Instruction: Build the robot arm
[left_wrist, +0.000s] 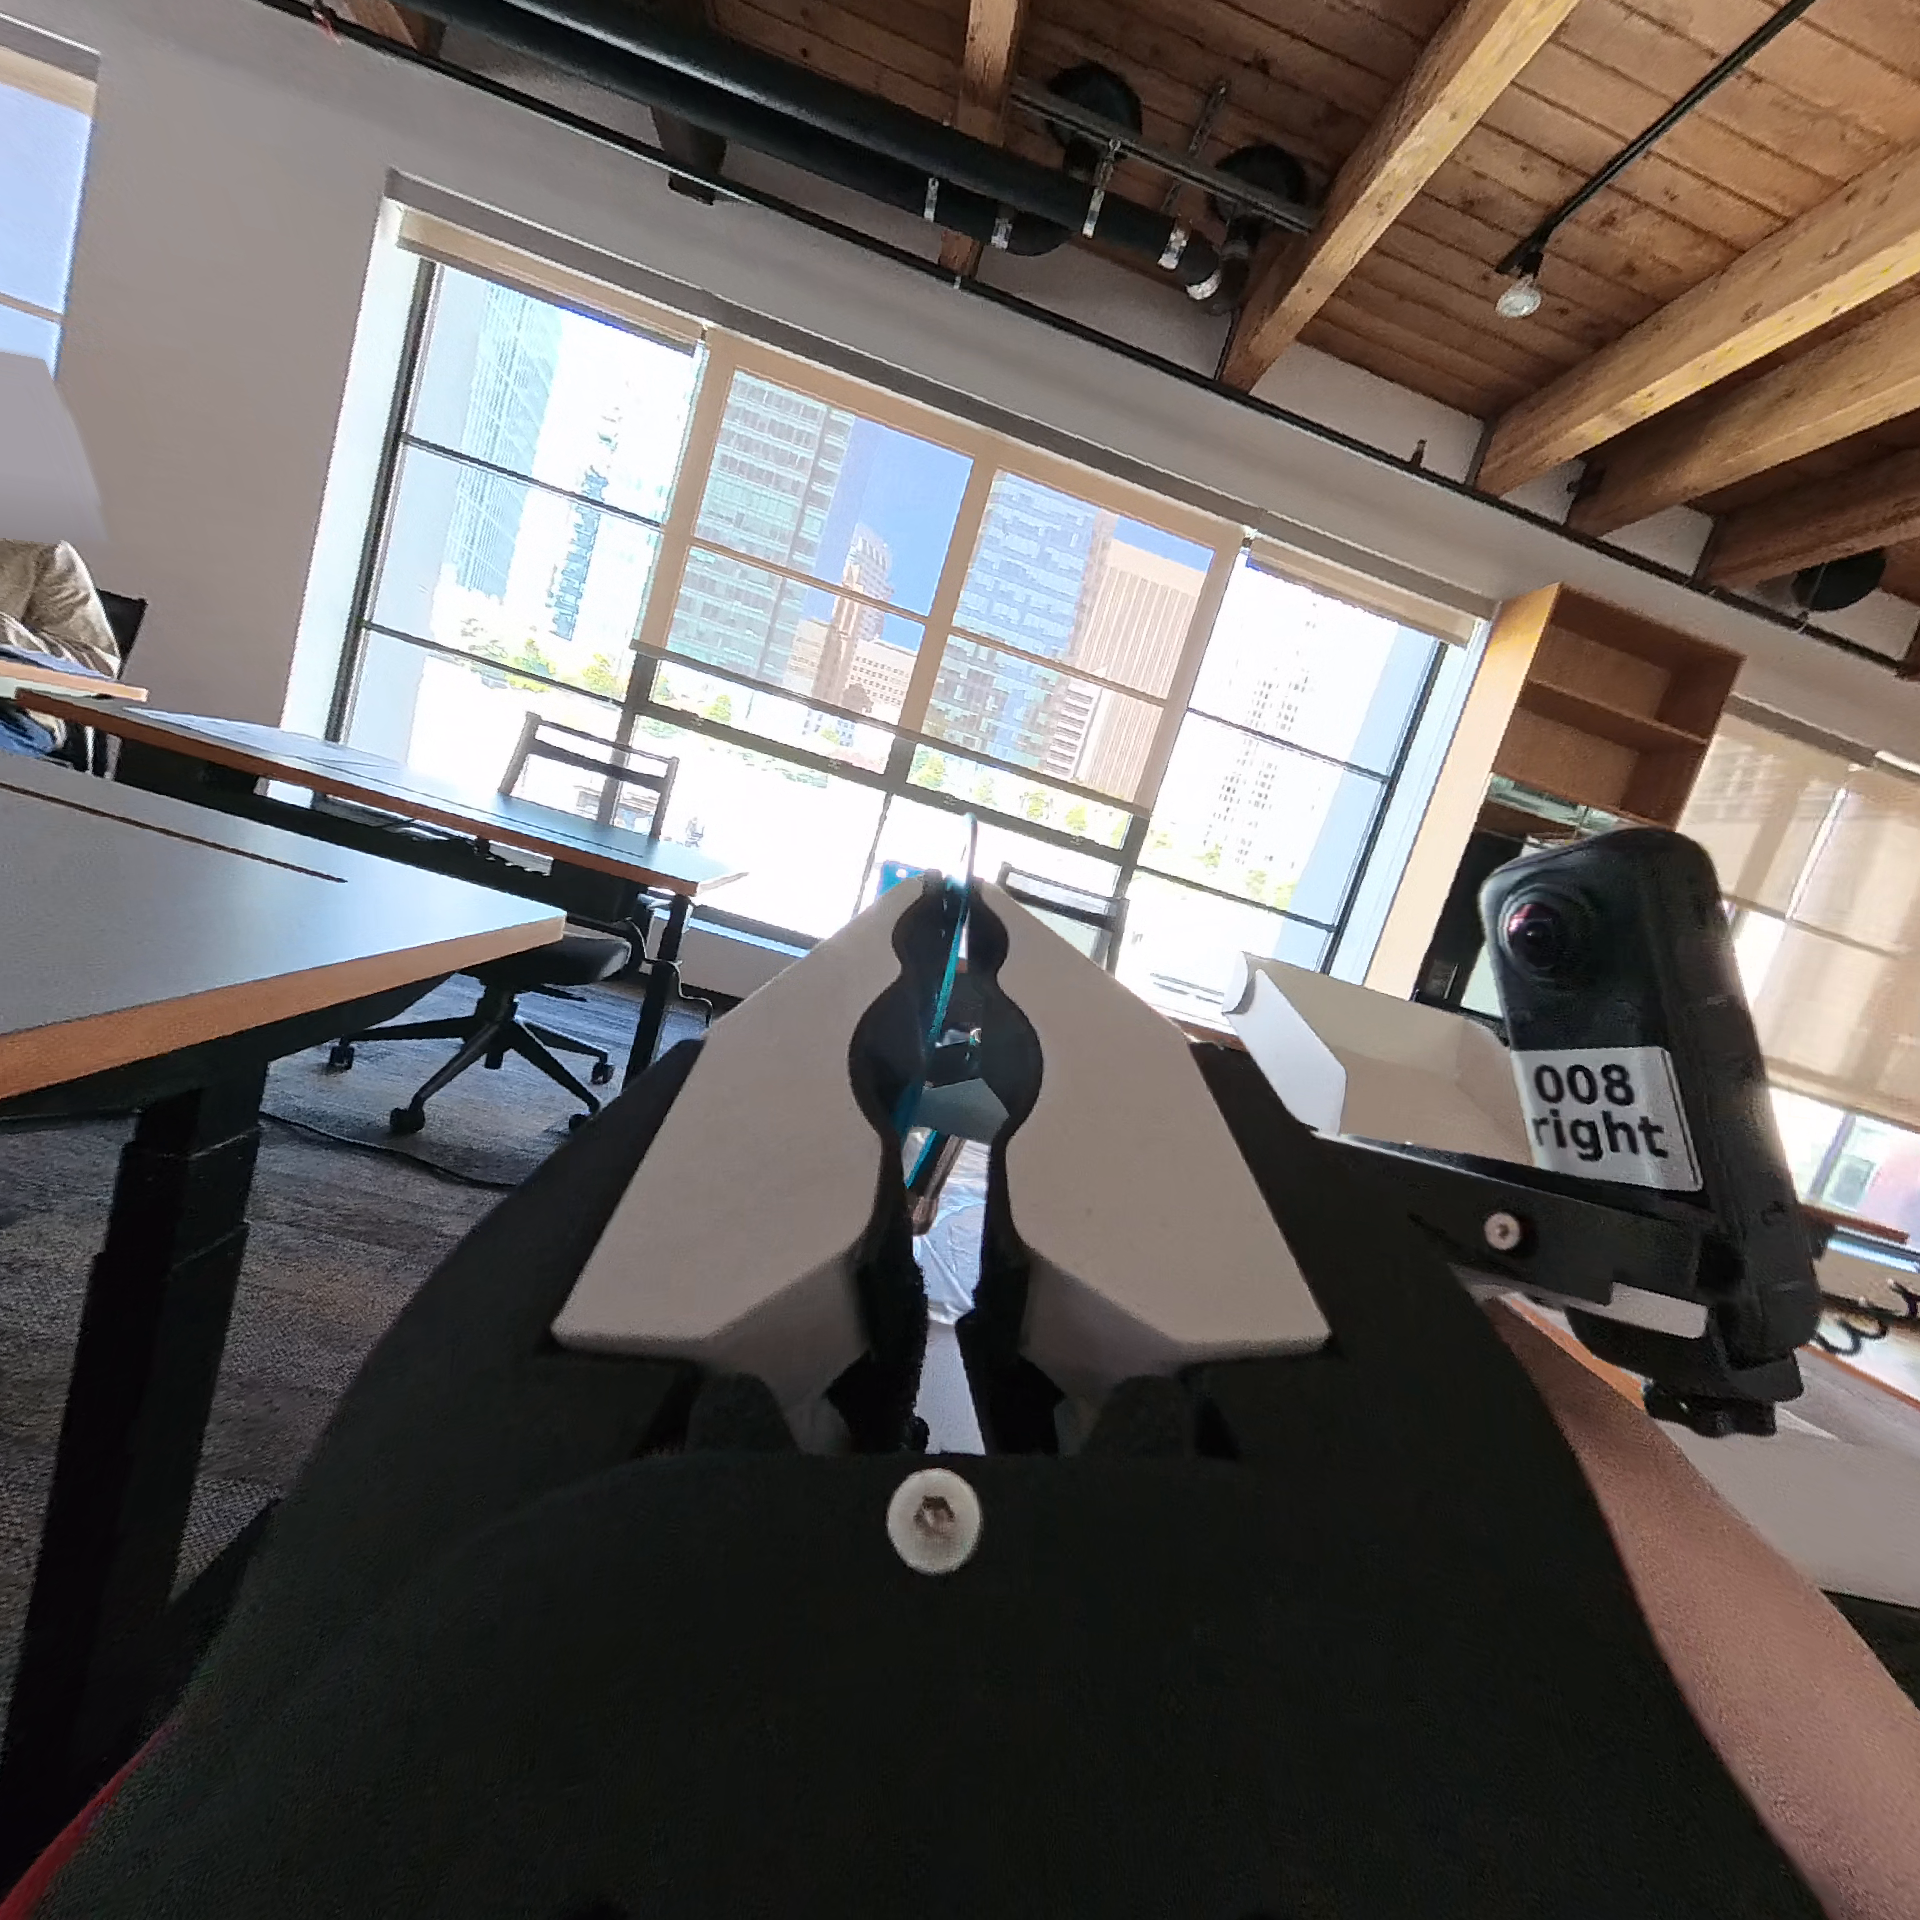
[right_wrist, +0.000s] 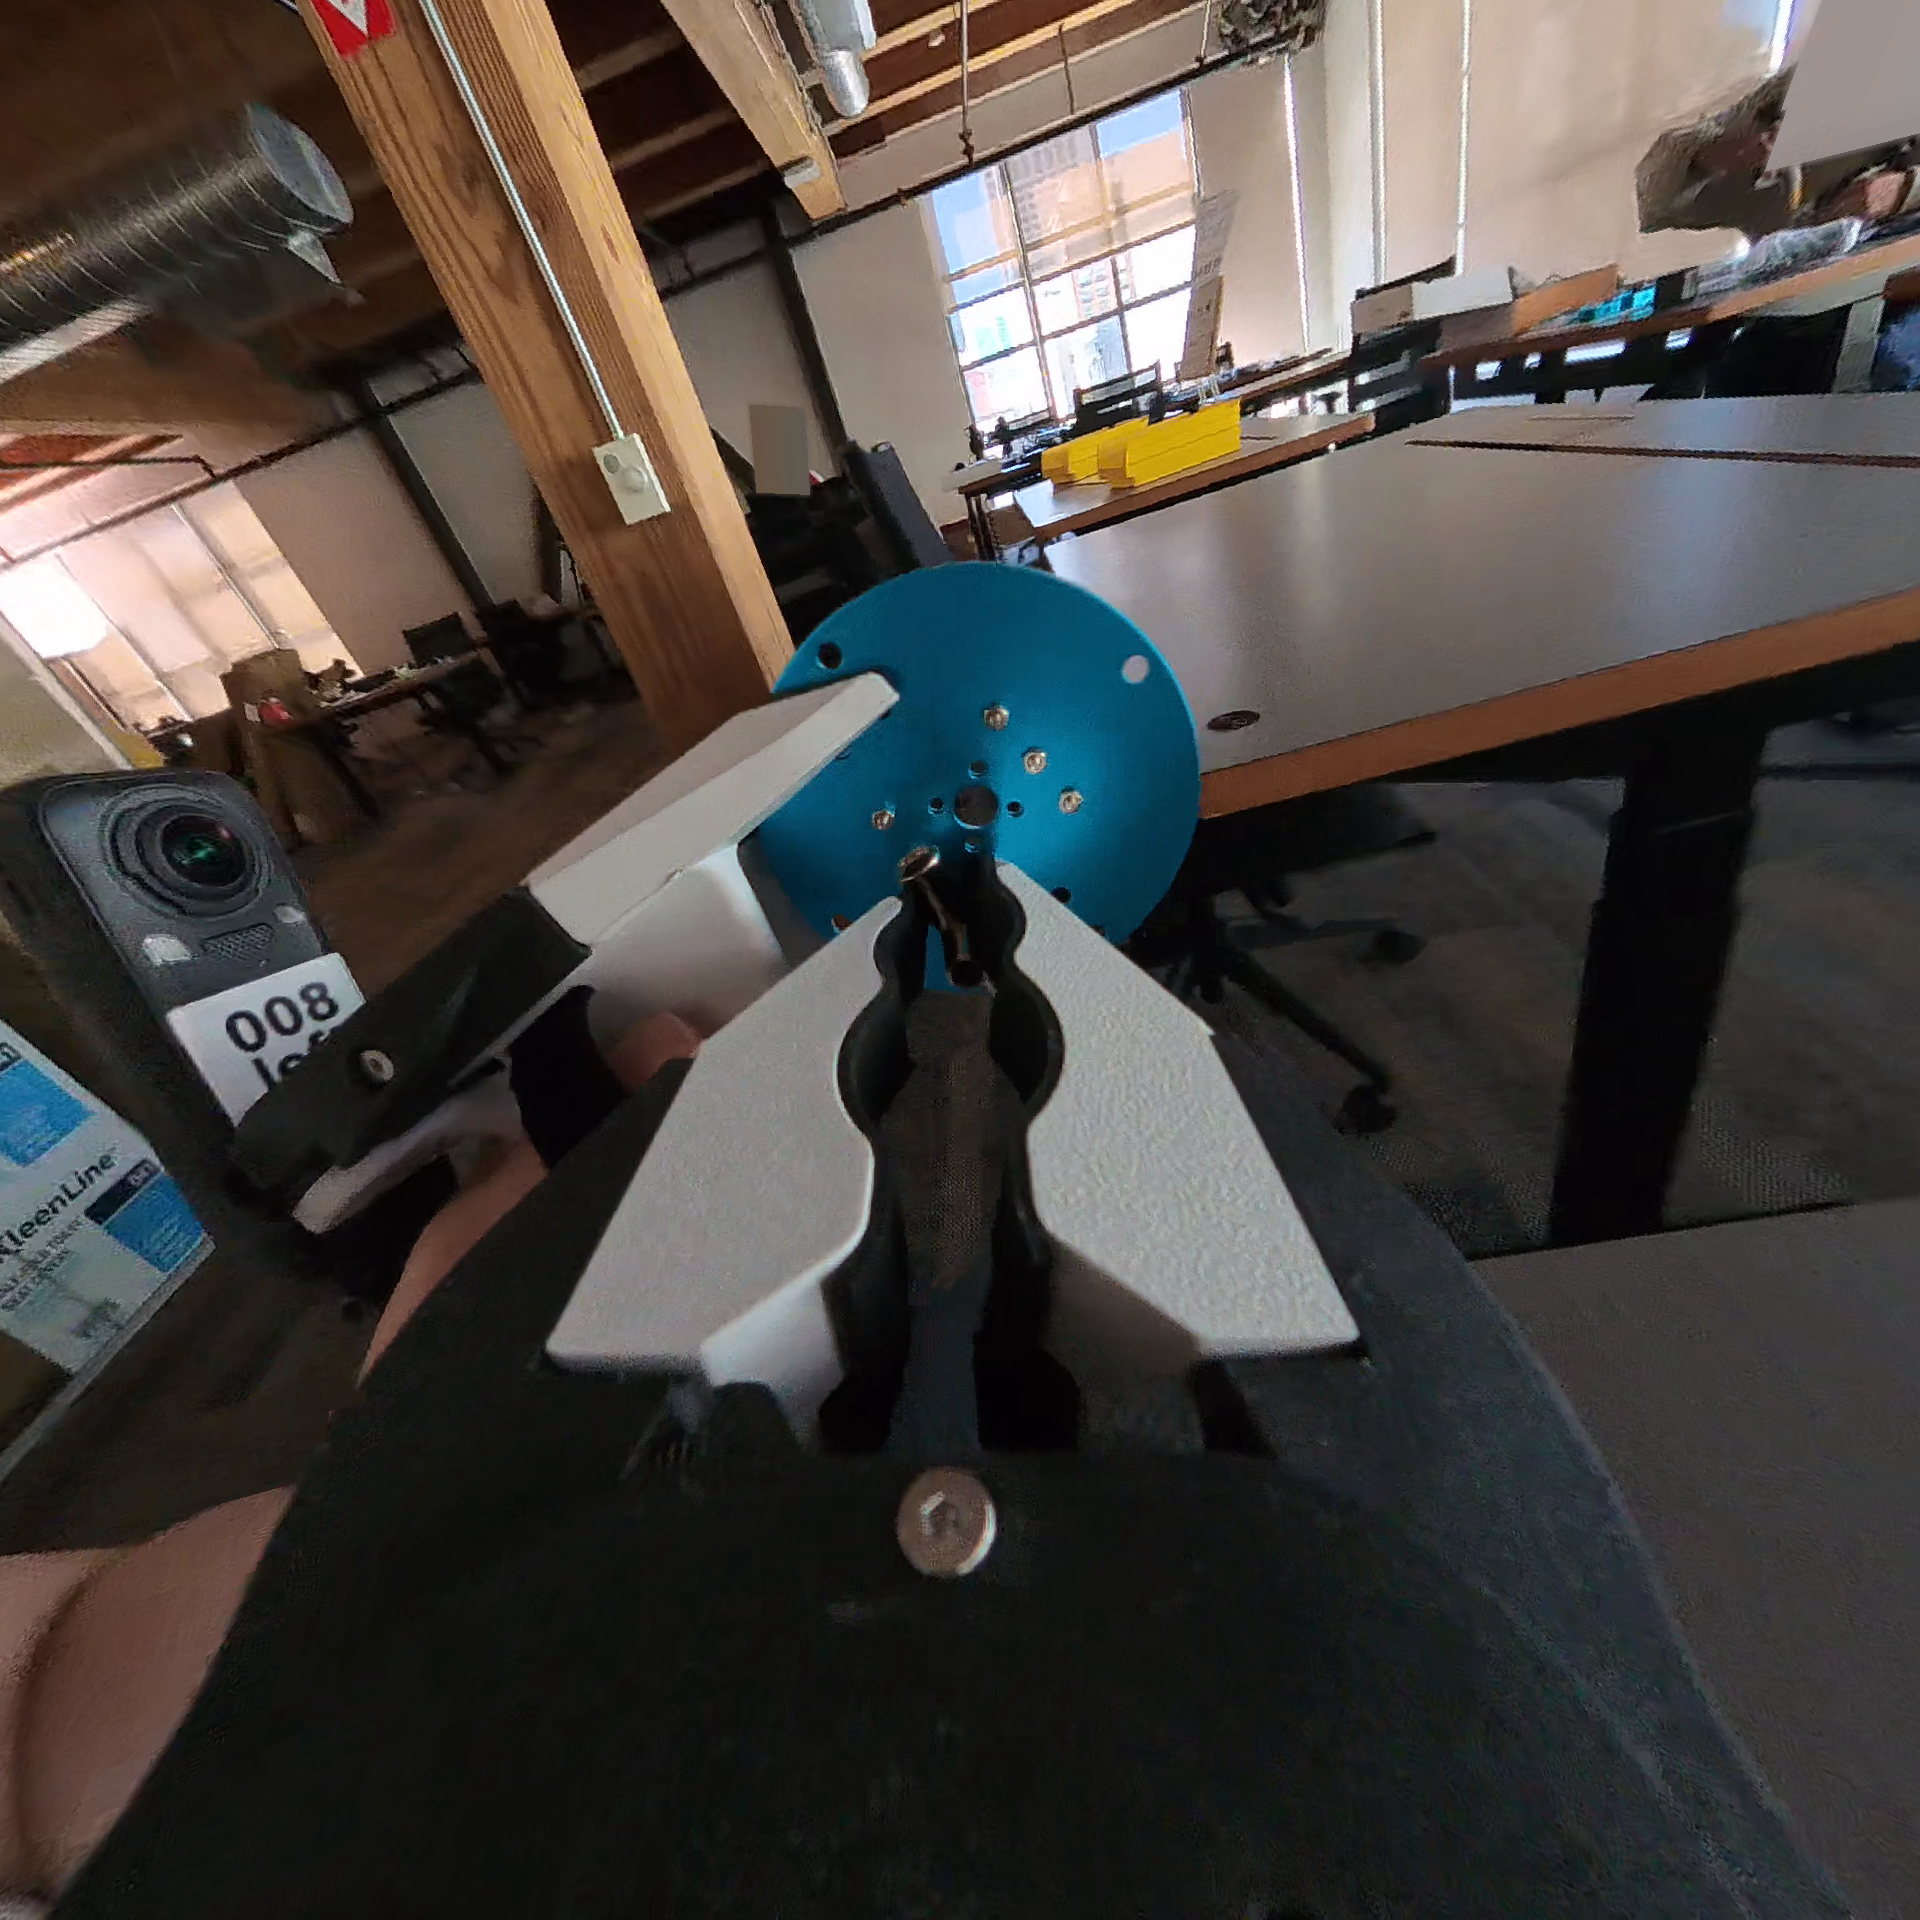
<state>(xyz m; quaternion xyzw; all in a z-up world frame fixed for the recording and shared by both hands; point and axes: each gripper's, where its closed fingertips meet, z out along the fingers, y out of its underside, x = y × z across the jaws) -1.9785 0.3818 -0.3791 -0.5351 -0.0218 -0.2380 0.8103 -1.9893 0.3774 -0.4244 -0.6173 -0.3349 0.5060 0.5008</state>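
A round blue metal disc (right_wrist: 987, 727) with several small holes and screws is held upright in the air. My left gripper (left_wrist: 951, 896) is shut on its rim, so in the left wrist view the disc (left_wrist: 948, 997) shows edge-on between the white fingers. In the right wrist view the left gripper (right_wrist: 831, 717) clamps the disc's left edge. My right gripper (right_wrist: 948, 883) is shut on a small dark screw (right_wrist: 940, 904) whose silver head touches the disc face just below the centre hole. The right gripper (left_wrist: 1309, 1008) and its camera (left_wrist: 1621, 1039) show to the right in the left wrist view.
Dark desks with wooden edges stand at the left (left_wrist: 260, 935) and at the right (right_wrist: 1507, 582), with office chairs (left_wrist: 499, 1029) beneath. A wooden post (right_wrist: 582, 343), yellow bins (right_wrist: 1153, 442), and a box with a blue label (right_wrist: 73, 1216) at the left are in view. A large window (left_wrist: 914, 644) is ahead. The grippers' ends are close to 4 cm from one another.
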